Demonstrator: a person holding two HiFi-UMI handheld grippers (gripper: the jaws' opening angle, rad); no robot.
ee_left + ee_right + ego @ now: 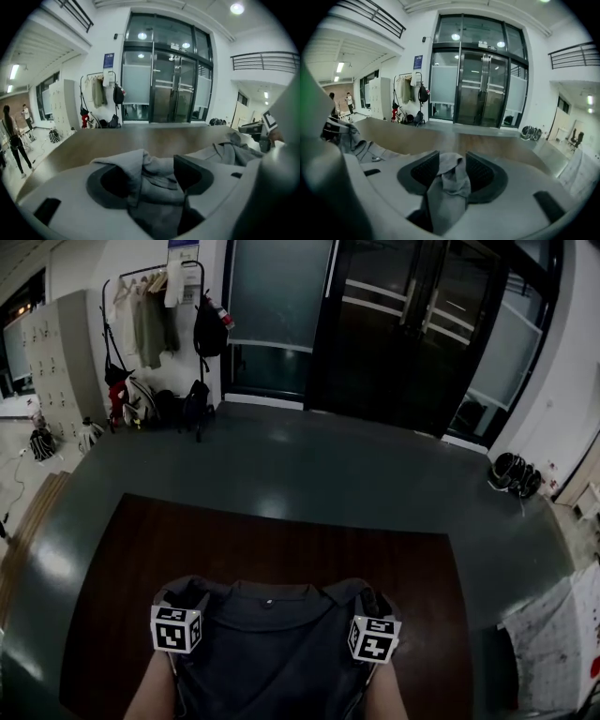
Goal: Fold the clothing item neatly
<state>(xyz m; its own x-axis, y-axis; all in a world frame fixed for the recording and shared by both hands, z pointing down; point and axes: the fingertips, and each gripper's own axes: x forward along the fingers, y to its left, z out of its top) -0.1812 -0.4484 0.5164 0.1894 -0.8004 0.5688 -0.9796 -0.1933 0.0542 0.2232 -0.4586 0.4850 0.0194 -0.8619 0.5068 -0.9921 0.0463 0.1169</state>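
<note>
A dark grey collared garment lies on the dark wooden table, collar toward the far side. My left gripper is at its left shoulder and my right gripper at its right shoulder. In the left gripper view the jaws stand wide apart around the left gripper, and a loose fold of the cloth lies between them, draped on the left pad. In the right gripper view a bunched fold of cloth sits between the jaws of the right gripper, which stand apart and do not pinch it.
Beyond the table is grey floor with dark glass doors at the back. A coat rack with clothes and bags stands back left beside lockers. Shoes lie at the right. A person stands far left.
</note>
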